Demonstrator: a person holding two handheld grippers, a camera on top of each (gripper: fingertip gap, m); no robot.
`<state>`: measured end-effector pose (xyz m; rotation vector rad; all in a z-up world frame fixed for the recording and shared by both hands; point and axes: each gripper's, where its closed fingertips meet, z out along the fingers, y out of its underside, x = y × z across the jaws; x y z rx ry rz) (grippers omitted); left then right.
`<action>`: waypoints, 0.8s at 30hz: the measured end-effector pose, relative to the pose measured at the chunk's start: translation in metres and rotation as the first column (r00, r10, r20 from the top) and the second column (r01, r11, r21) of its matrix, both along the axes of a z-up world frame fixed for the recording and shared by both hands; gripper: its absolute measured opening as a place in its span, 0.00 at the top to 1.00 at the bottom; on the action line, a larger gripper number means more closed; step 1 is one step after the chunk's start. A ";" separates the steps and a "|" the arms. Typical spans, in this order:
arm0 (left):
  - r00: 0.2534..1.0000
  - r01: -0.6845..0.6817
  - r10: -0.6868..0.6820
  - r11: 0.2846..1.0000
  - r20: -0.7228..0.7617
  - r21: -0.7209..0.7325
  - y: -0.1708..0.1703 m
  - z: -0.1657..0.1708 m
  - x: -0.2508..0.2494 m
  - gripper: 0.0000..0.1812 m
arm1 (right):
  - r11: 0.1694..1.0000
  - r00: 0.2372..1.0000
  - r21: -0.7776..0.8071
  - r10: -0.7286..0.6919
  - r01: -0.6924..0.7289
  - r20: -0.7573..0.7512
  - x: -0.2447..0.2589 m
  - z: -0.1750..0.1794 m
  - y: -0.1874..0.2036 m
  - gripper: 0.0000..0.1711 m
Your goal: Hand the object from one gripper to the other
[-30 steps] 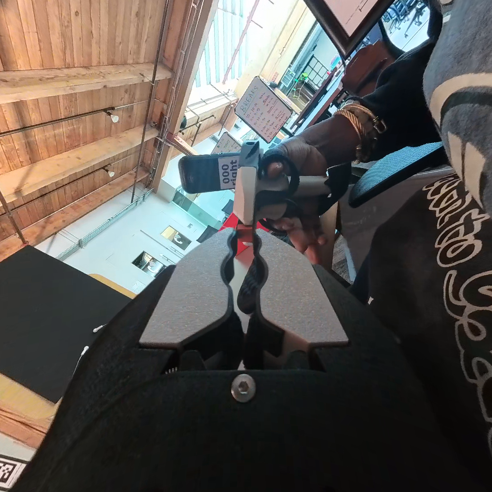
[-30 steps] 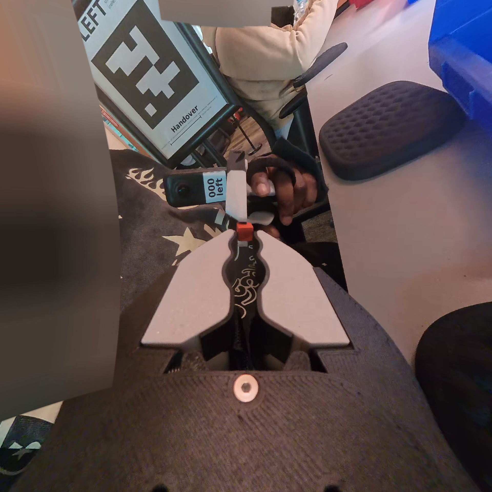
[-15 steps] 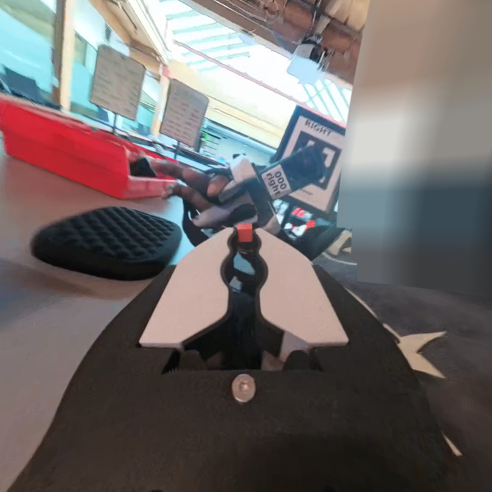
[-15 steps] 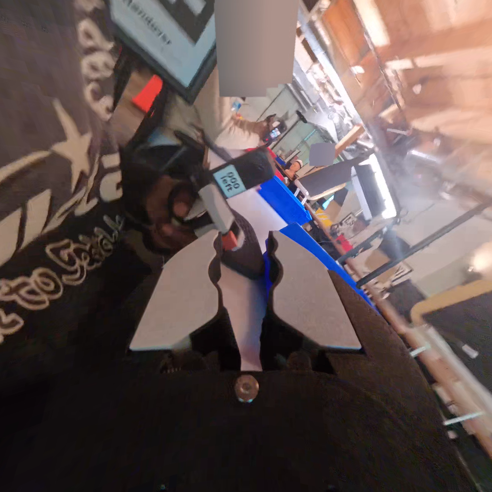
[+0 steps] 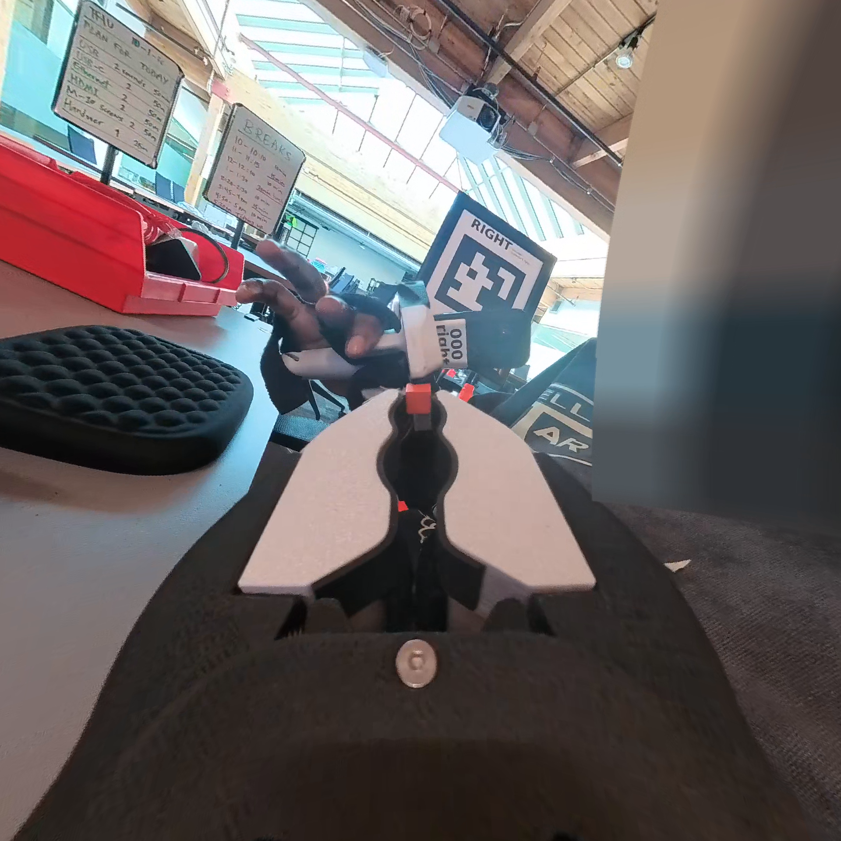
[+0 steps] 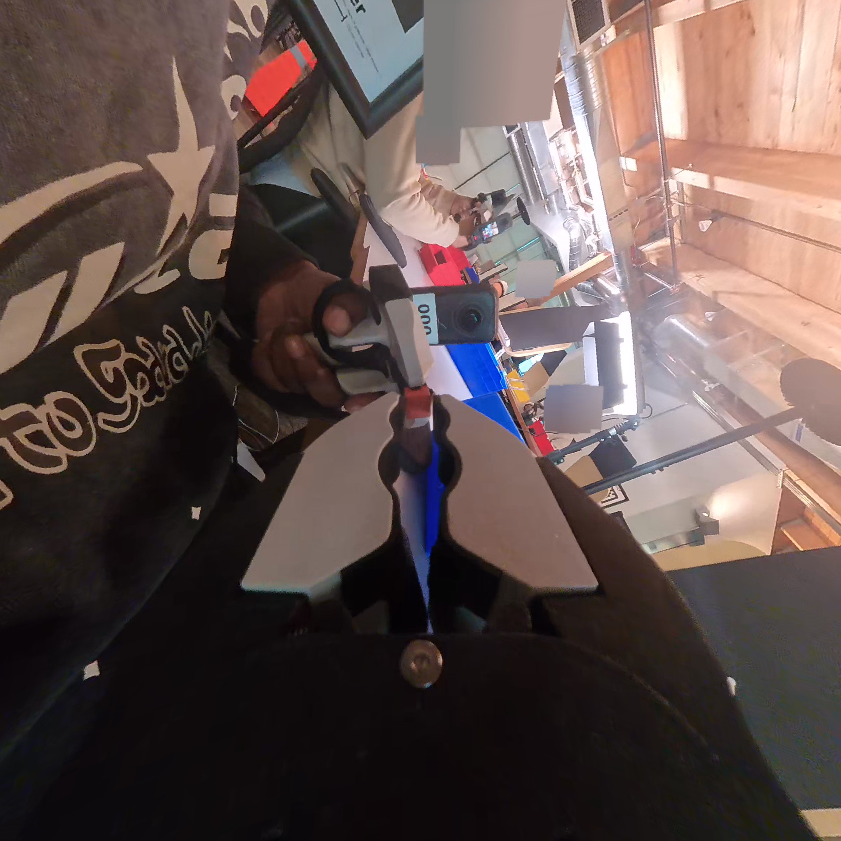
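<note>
A small red block [image 5: 417, 397] with a grey end sits between the tips of my left gripper [image 5: 417, 402], which is shut on it. The right gripper's grey fingertips [image 5: 421, 350] meet the block head-on from the far side; the hand holding that gripper has two fingers spread. In the right wrist view the same block [image 6: 417, 405] sits between the tips of my right gripper [image 6: 417, 407], whose jaws stand narrow around it. The left gripper's fingers [image 6: 405, 336] touch the block from above. Both grippers hold the block in the air in front of the person's dark printed shirt [image 6: 91, 227].
A black dimpled pad [image 5: 113, 396] lies on the grey table [image 5: 91, 569], with a red bin [image 5: 91, 241] behind it. A framed marker sign [image 5: 491, 268] stands beyond the grippers. Blue bins [image 6: 478, 368] and a seated person in a cream top [image 6: 409, 182] are farther off. Both grippers' tips are close together, under 4 cm apart.
Both views have swung round. Half a second ago the right gripper's jaws stood wide beside the block; now they are narrow around it. The left gripper has kept its hold throughout.
</note>
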<state>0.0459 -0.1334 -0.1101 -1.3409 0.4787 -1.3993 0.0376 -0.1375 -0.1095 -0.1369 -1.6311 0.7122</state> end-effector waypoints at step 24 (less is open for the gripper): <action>0.558 -0.160 0.799 0.370 -0.225 0.915 0.007 -0.002 0.000 0.87 | 0.240 0.610 -0.880 0.645 0.410 0.460 0.005 -0.007 0.007 0.94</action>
